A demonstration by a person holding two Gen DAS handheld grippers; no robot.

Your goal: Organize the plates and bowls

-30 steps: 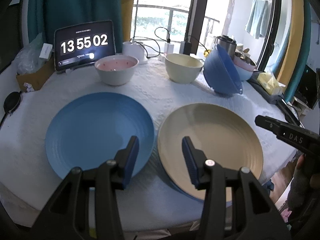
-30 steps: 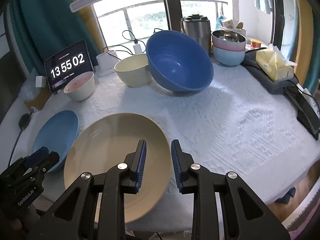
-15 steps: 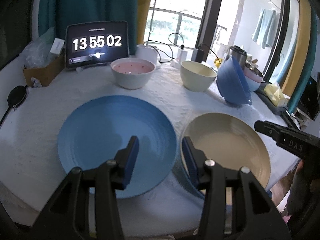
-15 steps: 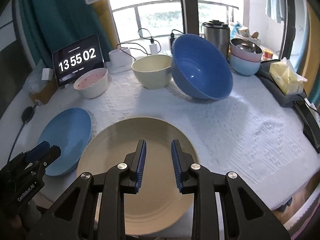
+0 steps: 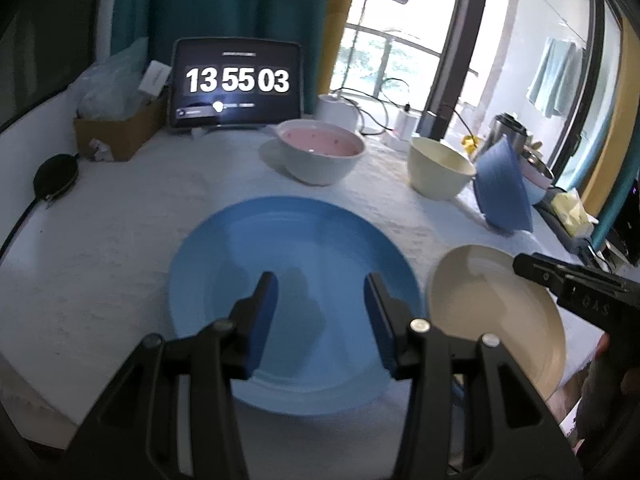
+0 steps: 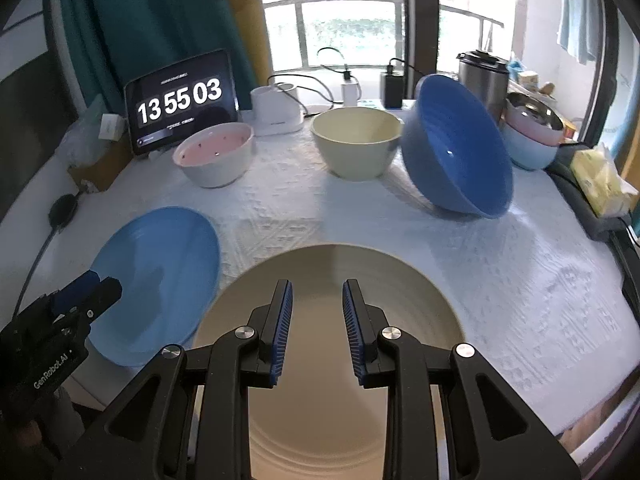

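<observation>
Both grippers are hovering with jaws parted and empty, the left gripper [image 5: 320,308] over the blue plate [image 5: 292,264] at frame centre, the right gripper [image 6: 316,316] over the beige plate [image 6: 332,280] at lower centre, seemingly lining up for stacking.

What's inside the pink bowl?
The pink bowl shows a pink inside with small dark specks and nothing else visible; its near wall hides the very bottom.

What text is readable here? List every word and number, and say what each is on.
"13 55 03": on the tablet screen.
"GenRobot.AI": on the left tool, side of its body.
"DAS", blurred and uncertain: on the right tool, seen from the left camera.
Small lines above and below the tablet's digits: too small to read.
White tag beside the tablet: unreadable.
</observation>
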